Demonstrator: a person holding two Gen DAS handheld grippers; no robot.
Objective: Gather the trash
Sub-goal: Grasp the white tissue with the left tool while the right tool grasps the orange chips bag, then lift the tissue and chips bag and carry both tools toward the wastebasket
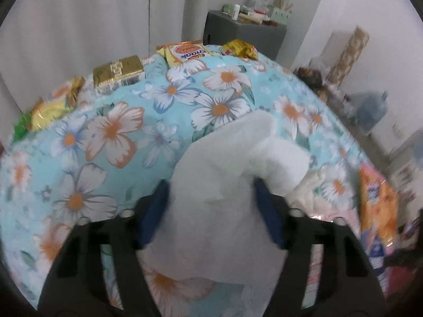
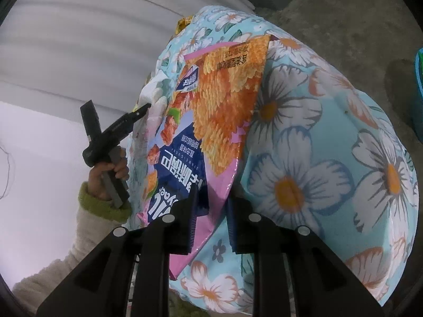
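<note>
My left gripper (image 1: 211,185) has a white tissue (image 1: 232,153) filling the gap between its blue pads, which press on it from both sides above the floral tablecloth (image 1: 105,132). From the right wrist view a hand holds that left gripper (image 2: 116,126) at the table's left edge, its tips at the tissue (image 2: 152,97). My right gripper (image 2: 212,200) stands slightly open over the pink edge of an orange and blue snack bag (image 2: 219,100) that lies flat on the cloth (image 2: 330,132). Its pads do not press on the bag. The same bag (image 1: 378,203) shows at the right of the left wrist view.
Along the table's far edge lie a gold box (image 1: 117,72), a yellow noodle packet (image 1: 185,52), a crumpled gold wrapper (image 1: 239,49) and a yellow wrapper (image 1: 50,108). Behind stand a grey cabinet (image 1: 246,34) and a water jug (image 1: 372,108). A teal container (image 2: 419,92) sits on the floor.
</note>
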